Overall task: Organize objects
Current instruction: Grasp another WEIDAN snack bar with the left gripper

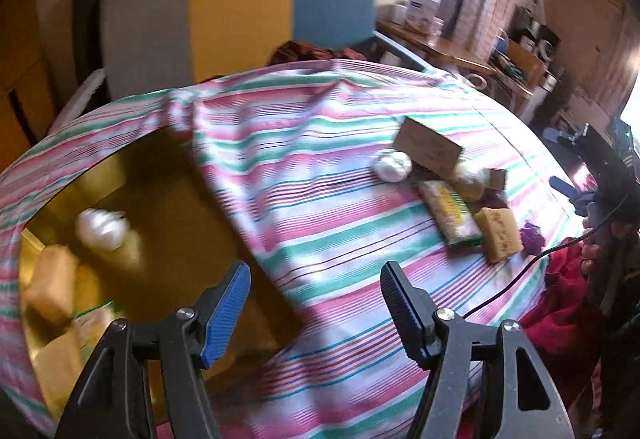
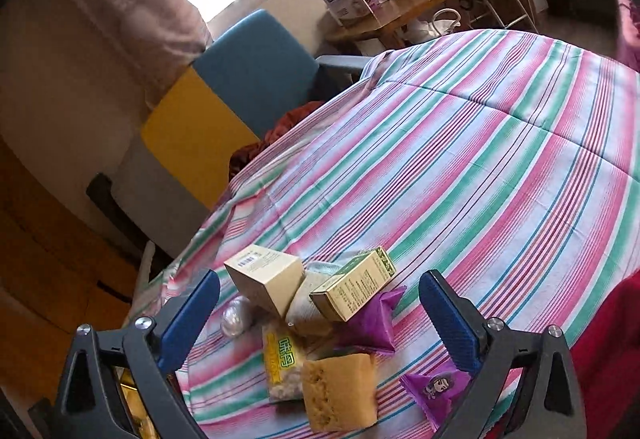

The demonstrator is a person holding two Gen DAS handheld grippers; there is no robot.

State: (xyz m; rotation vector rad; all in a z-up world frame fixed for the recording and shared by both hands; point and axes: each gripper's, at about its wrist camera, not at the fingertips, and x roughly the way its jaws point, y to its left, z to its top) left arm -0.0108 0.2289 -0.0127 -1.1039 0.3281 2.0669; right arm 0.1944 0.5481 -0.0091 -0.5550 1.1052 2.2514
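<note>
Right wrist view: bare striped cloth (image 2: 480, 143) stretches beyond the pile, whose sponge (image 2: 340, 391) lies between the right claw's (image 2: 320, 319) wide-apart, empty jaws.

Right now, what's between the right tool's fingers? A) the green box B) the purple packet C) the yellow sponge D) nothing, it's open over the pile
D: the right tool stands wide open with no pad touching anything; the yellow sponge, purple packet and green box lie loose on the striped cloth.

Striped cloth (image 2: 480, 159) bare beyond, box pile (image 2: 320, 303) crowding near edge
</note>
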